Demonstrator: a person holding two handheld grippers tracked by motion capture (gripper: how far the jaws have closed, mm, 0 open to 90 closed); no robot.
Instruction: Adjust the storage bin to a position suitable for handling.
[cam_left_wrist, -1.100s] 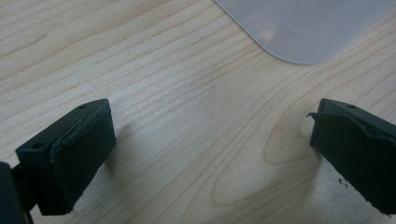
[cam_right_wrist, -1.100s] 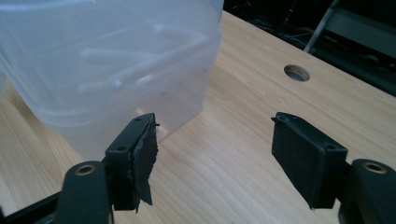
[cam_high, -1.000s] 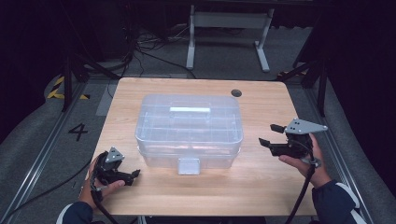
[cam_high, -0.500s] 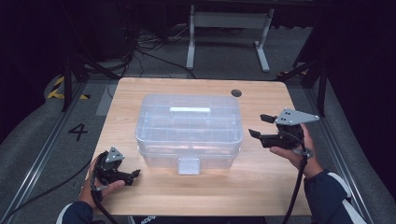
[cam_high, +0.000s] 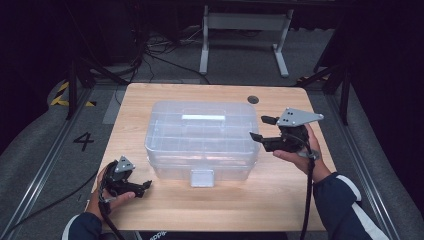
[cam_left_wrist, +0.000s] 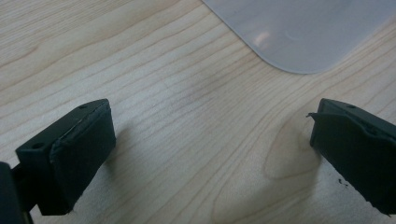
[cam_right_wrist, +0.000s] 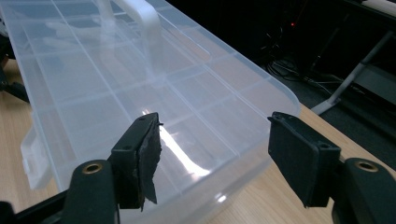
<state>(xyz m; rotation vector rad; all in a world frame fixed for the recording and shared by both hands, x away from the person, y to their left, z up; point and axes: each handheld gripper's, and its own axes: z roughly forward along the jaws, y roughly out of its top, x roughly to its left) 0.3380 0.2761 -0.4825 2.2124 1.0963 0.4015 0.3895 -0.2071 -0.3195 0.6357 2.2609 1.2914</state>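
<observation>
Clear plastic box (cam_high: 201, 140): frosted, lidded, rounded corners; sits mid-desk, a little toward the far side. White latch tab hangs at its near face.
Desk (cam_high: 210, 210): pale wood grain, rounded corners; dark round grommet (cam_high: 253, 99) near the far right corner.
Open room: wide bare strip of desk along the near edge; narrower bare strips left and right of the box; thin strip behind it.
Left claw (cam_high: 145, 185): low at the near-left of the desk, held in the left hand (cam_high: 107, 192), well apart from the box's near-left corner. Jaws spread wide, nothing between them; the left gripper view shows bare wood and one rounded box corner (cam_left_wrist: 303, 32).
Right claw (cam_high: 261, 128): raised by the box's right end, jaws spread but just been closing a little, nothing pinched. Pads not on the plastic.
Lid (cam_right_wrist: 154, 88): moulded grid of compartments shows through; white carry handle (cam_right_wrist: 140, 18) lies along the top.
Hard to make out: box contents, blurred by the frosted plastic. Right pad (cam_right_wrist: 147, 154) looks torn at its edge.
Cut off: forearms in dark sleeves leave the bottom edge.
</observation>
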